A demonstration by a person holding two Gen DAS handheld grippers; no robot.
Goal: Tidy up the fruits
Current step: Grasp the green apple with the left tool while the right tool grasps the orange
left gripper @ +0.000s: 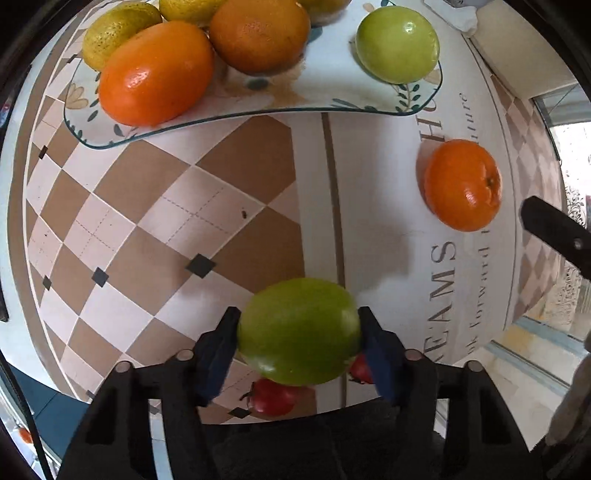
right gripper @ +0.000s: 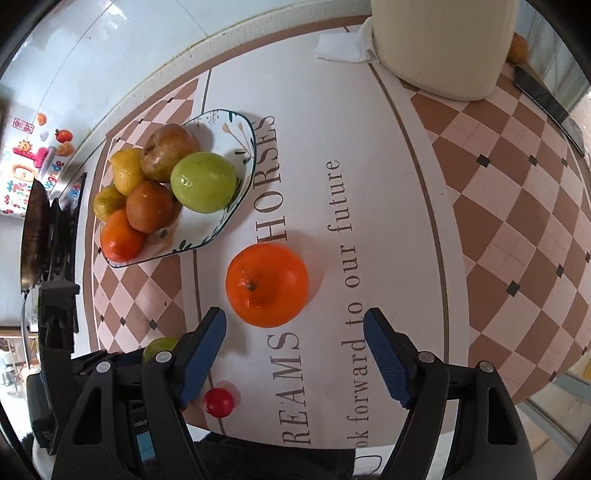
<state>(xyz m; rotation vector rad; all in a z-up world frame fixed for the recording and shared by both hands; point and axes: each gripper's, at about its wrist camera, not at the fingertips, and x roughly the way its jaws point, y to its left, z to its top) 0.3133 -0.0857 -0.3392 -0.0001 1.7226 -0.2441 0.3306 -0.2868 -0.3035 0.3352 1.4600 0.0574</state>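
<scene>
Clamped between the left gripper's (left gripper: pixel 299 332) blue pads, a green apple (left gripper: pixel 299 330) hangs above the table's (left gripper: pixel 221 206) near edge; the right gripper (right gripper: pixel 295 332) gapes wide and empty just short of a loose orange (right gripper: pixel 266 284) mid-table, beside the fruit-laden plate (right gripper: pixel 236 201) toward the far-left corner

**Fruit and dish count, both wrist views.**
Green apples, two: held apple (left gripper: pixel 299 332) between the left jaws, plated apple (left gripper: pixel 398 46) ahead. Oranges, three: plated oranges (left gripper: pixel 155 72) (left gripper: pixel 258 33), loose orange (right gripper: pixel 266 284) just ahead of the right jaws. Lemons (right gripper: pixel 127 170) (right gripper: pixel 109 201), two. Brown apple (right gripper: pixel 168 151), one. Red fruit (right gripper: pixel 218 402), at least one. Plate (left gripper: pixel 258 107), one.
</scene>
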